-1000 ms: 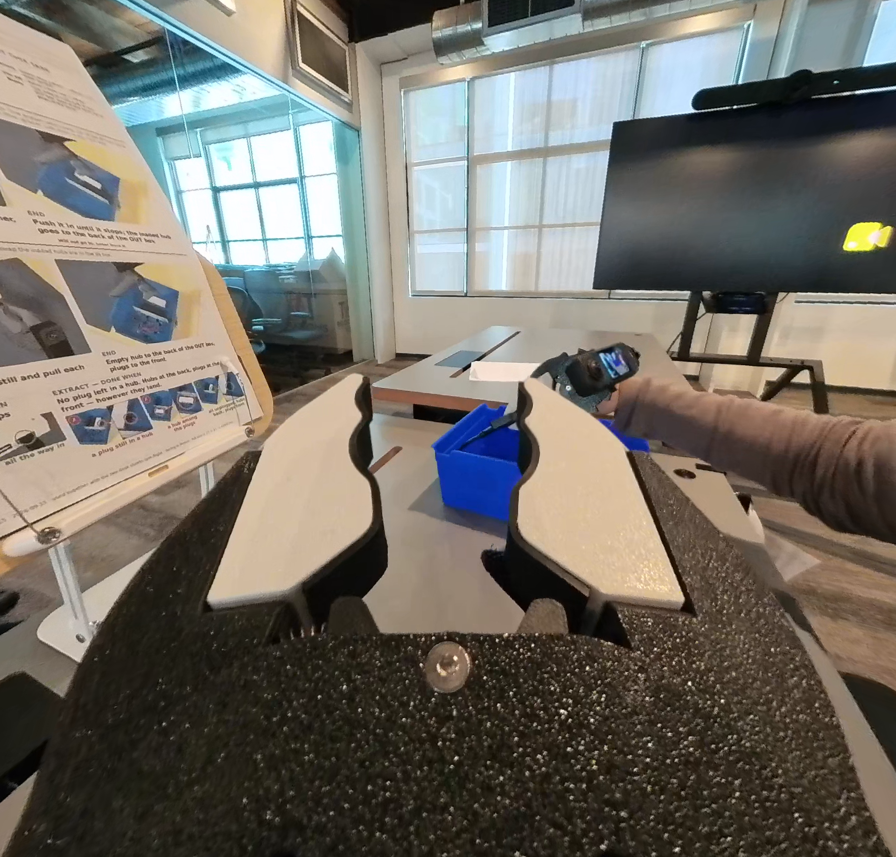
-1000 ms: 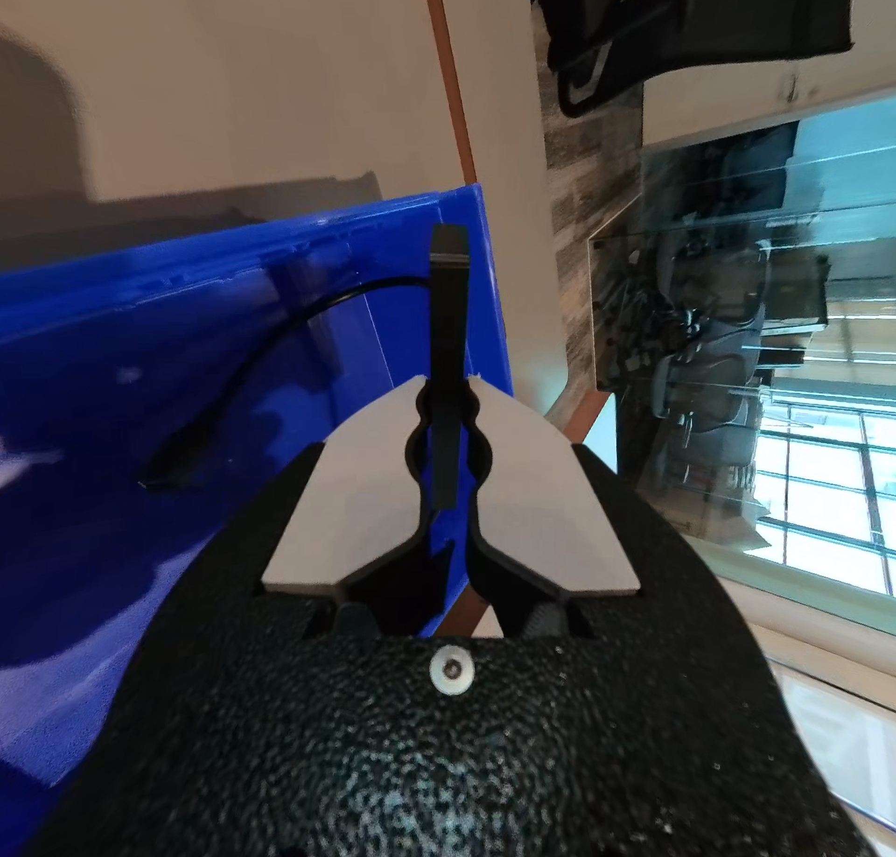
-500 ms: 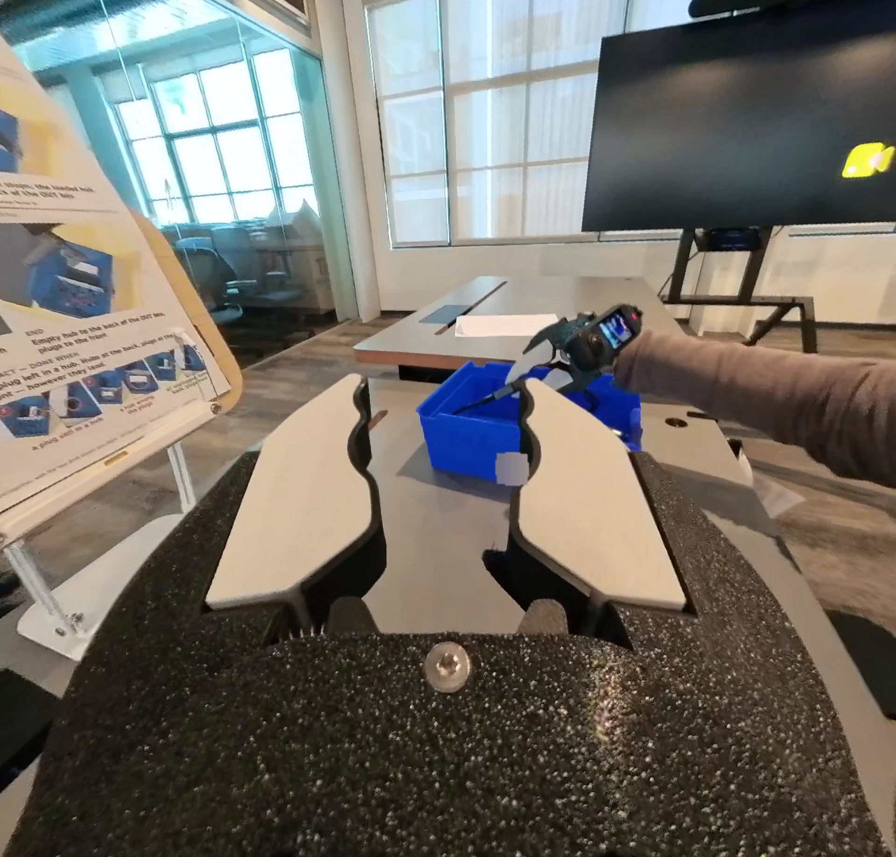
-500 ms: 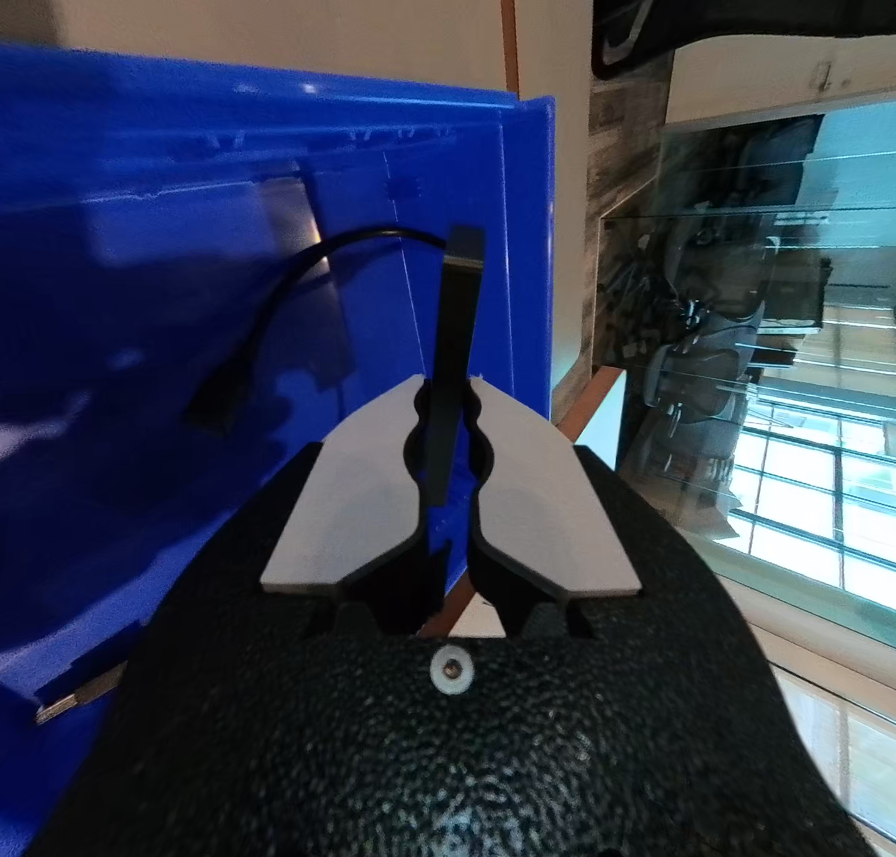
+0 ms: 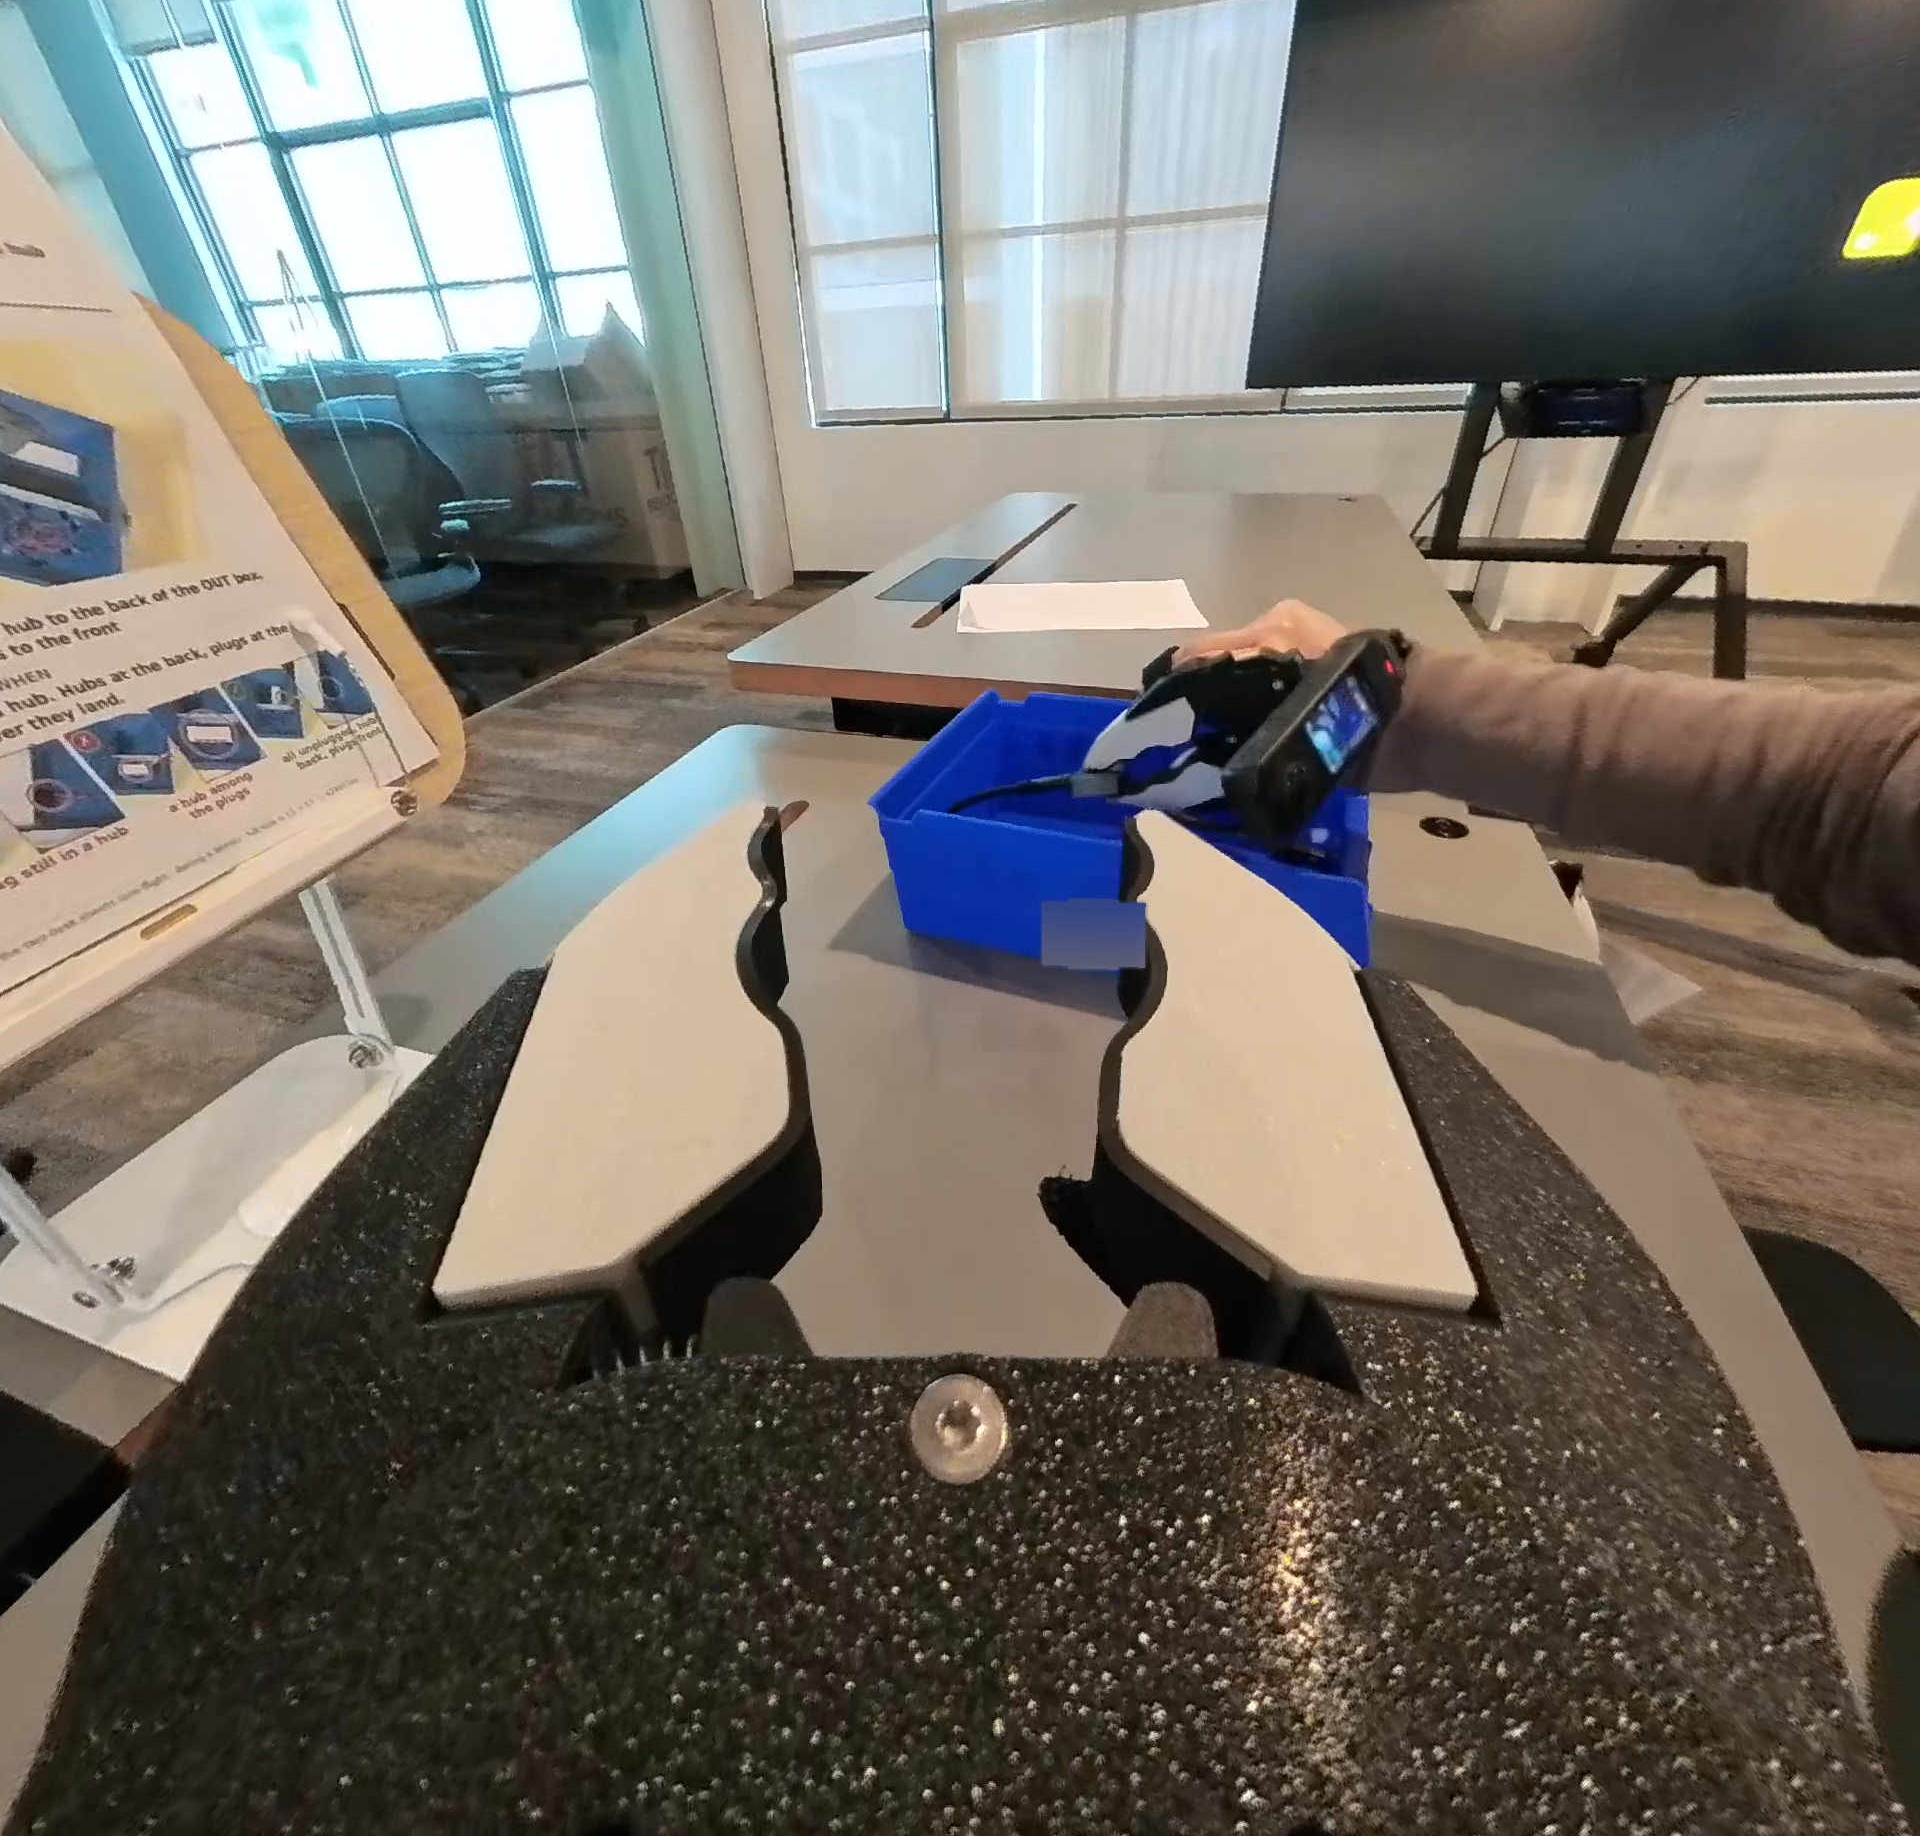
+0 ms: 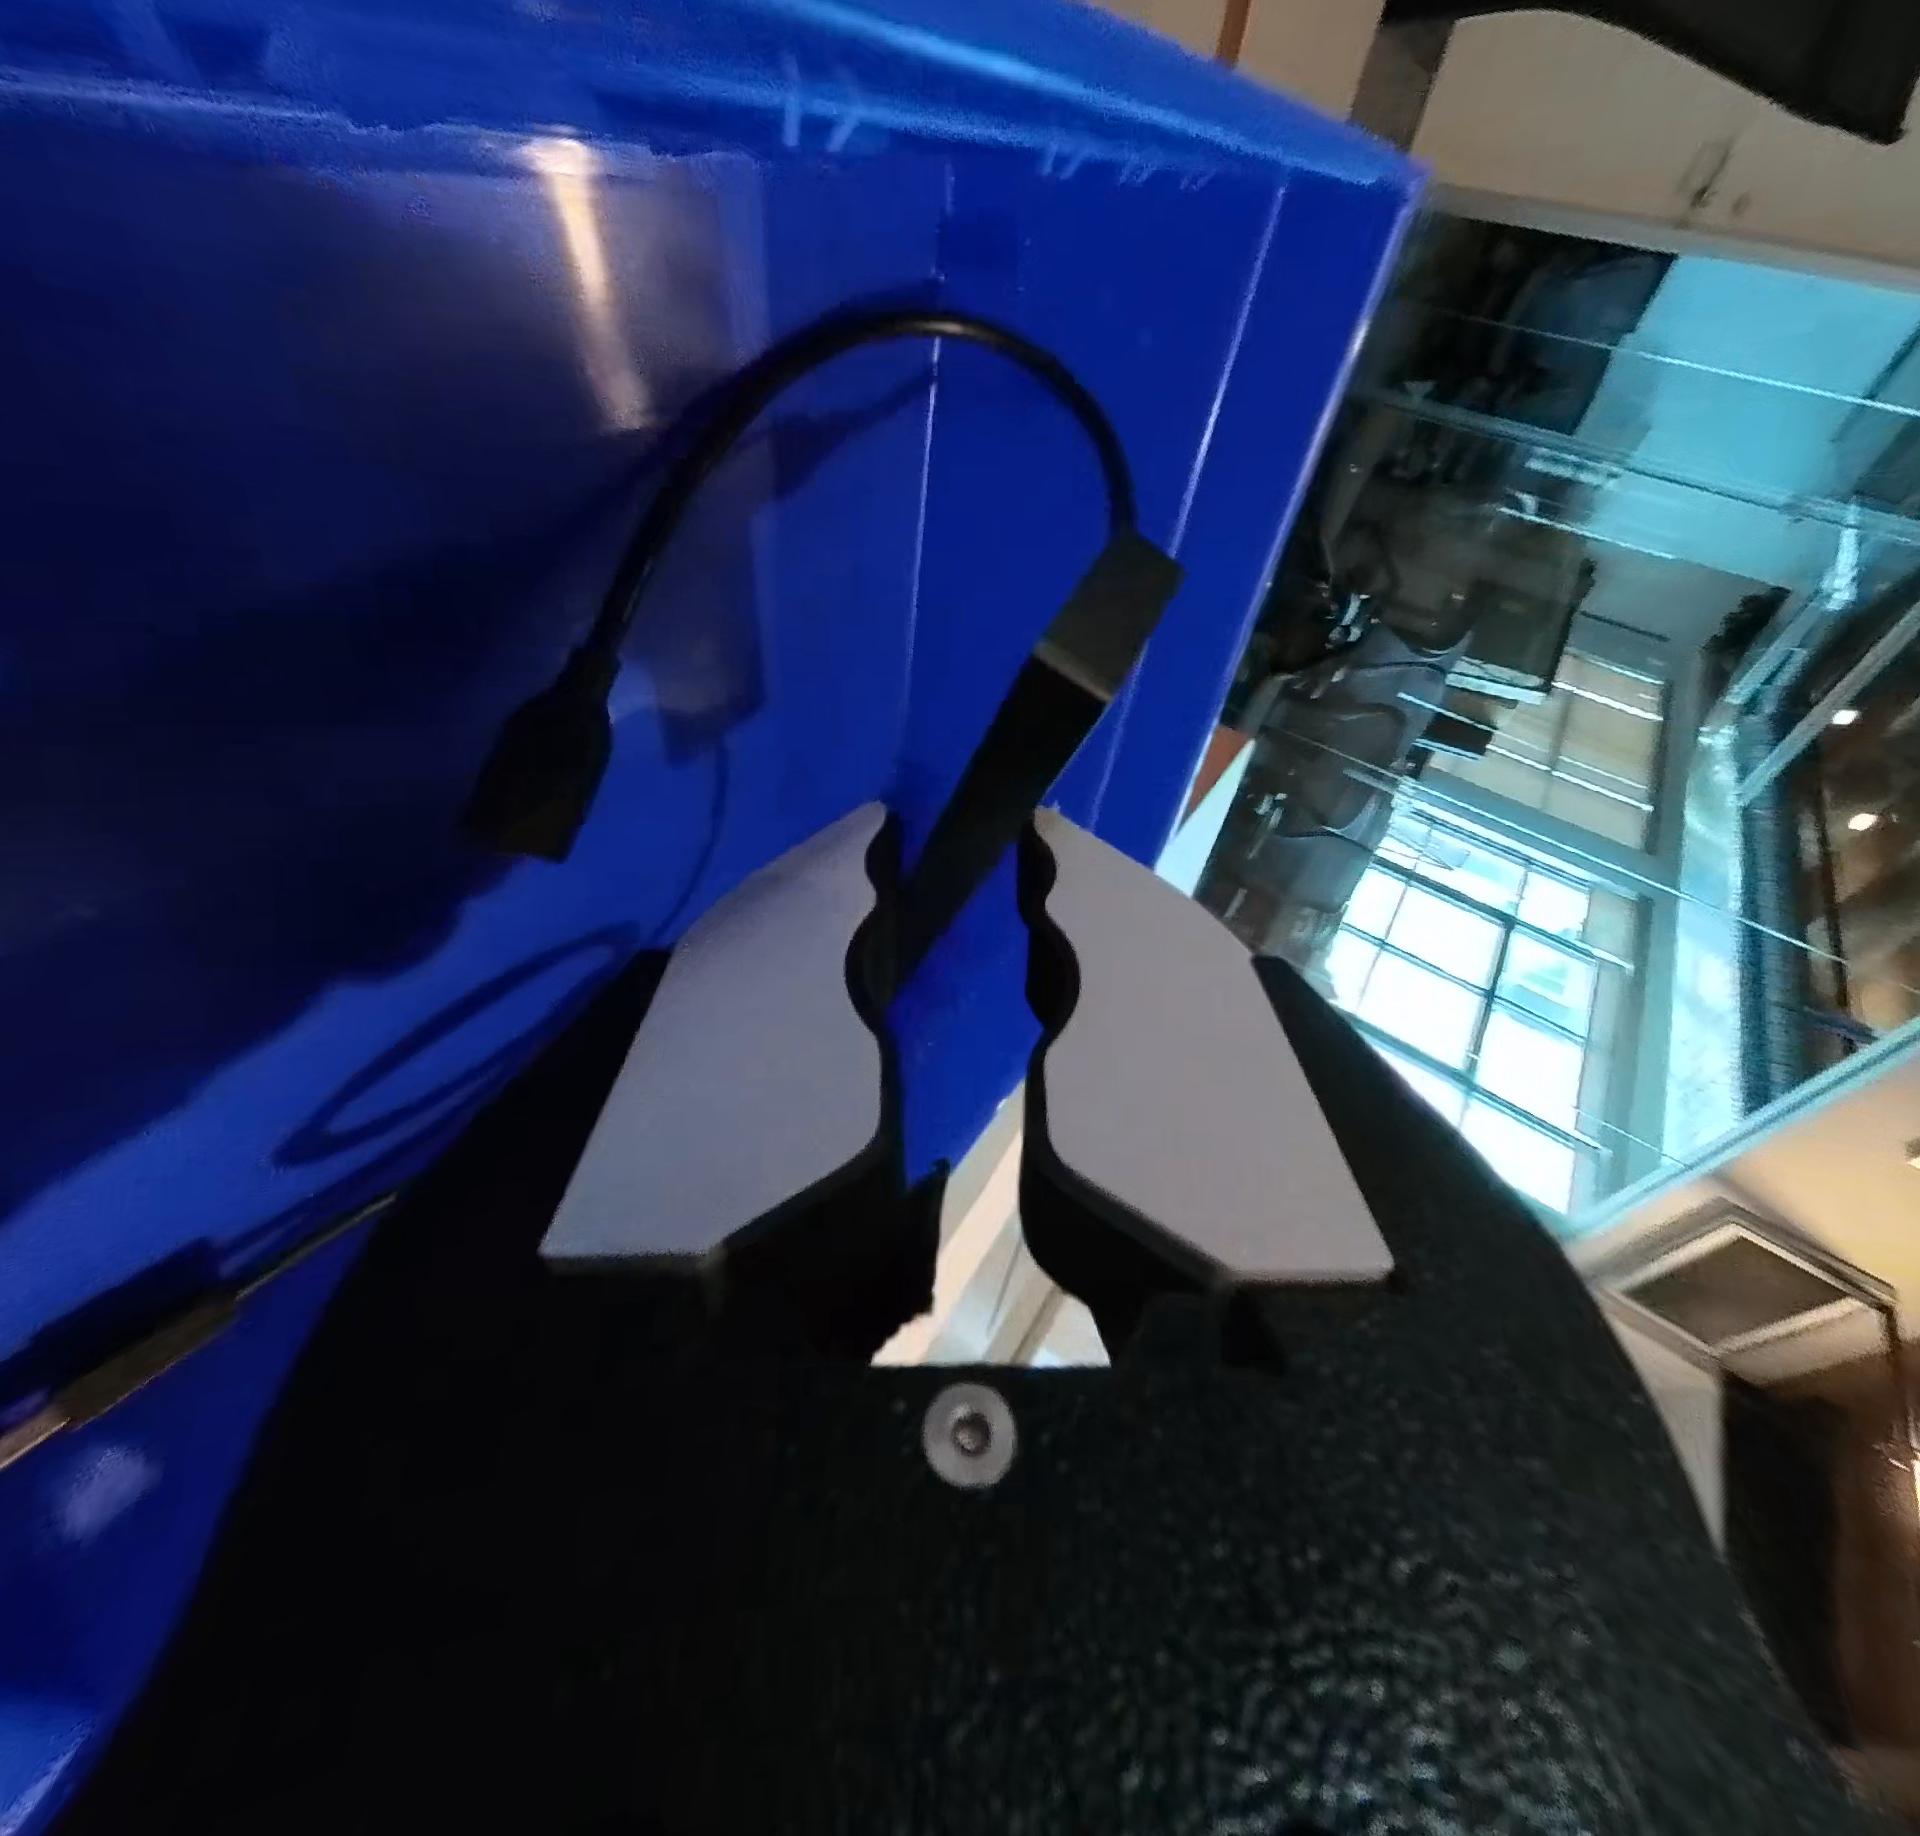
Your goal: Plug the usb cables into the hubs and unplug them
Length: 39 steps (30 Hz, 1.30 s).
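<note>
A blue bin stands on the grey table. My left gripper is open and empty, low over the table, short of the bin. My right gripper reaches into the bin; it also shows in the left wrist view. Its jaws stand slightly apart, and a slim black USB hub lies slanted and loose between them. The hub's short black cable loops over to a black plug hanging inside the bin. Another cable plug lies at the bin's lower left.
An instruction board on a clear stand is at the left edge of the table. A second table with a white sheet is behind the bin. A large dark screen stands at the back right. A person's sleeve crosses from the right. My hands' fingertips stand some 40 cm from each other.
My right gripper's jaws have widened and the hub has tilted from straight to slanted. It has moved lower into the bin. My left gripper has tipped down and moved closer to the bin.
</note>
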{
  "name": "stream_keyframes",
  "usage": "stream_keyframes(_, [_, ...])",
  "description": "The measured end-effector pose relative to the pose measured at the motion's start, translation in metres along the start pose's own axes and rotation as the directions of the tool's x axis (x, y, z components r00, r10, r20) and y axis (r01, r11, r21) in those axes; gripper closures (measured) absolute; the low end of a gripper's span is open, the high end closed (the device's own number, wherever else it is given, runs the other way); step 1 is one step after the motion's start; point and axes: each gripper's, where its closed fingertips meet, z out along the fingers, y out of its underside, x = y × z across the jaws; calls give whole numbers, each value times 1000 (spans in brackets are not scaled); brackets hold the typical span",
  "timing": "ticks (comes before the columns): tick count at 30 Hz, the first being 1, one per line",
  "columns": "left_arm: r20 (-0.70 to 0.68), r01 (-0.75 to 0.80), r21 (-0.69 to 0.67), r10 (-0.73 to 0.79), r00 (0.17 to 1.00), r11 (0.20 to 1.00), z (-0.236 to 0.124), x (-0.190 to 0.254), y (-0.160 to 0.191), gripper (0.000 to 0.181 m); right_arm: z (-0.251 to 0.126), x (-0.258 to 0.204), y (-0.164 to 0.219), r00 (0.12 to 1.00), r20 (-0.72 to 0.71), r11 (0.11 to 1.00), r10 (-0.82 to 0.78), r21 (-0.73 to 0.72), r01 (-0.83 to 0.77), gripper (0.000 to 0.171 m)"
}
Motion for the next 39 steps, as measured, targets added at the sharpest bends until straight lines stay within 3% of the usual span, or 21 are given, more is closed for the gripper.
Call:
stream_keyframes(6, [10,19,17,-19,1000,1000,-6,-6,-3,119,-9,-2,1,970,165,981,180,46,-190,134])
stream_keyframes(9, [15,29,28,-29,999,999,-10,-9,-5,118,-19,3,-1,938,232,957,258,71,-281,135])
stream_keyframes(16, [33,33,48,-35,999,998,-19,-13,-10,118,-42,-8,17,853,406,940,329,-55,-336,124])
stream_keyframes(21, [52,36,69,-40,998,997,-28,-19,-15,117,-66,1,25,786,437,885,438,-58,-461,126])
stream_keyframes(24, [63,38,77,-43,997,996,-35,-22,-18,117,-85,22,44,733,377,814,566,-111,-571,130])
stream_keyframes(26, [78,34,86,-40,996,996,-40,-26,-20,117,-106,49,40,704,330,749,629,-13,-663,133])
stream_keyframes(30, [116,48,128,-63,991,991,-52,-35,-27,117,-167,117,-9,651,274,558,708,347,-754,137])
stream_keyframes(33, [152,63,133,-83,985,989,-61,-41,-27,117,-216,154,-74,656,308,399,689,595,-698,138])
stream_keyframes(39, [240,22,119,-50,969,993,-82,-48,-30,117,-254,173,-196,697,385,179,605,787,-590,139])
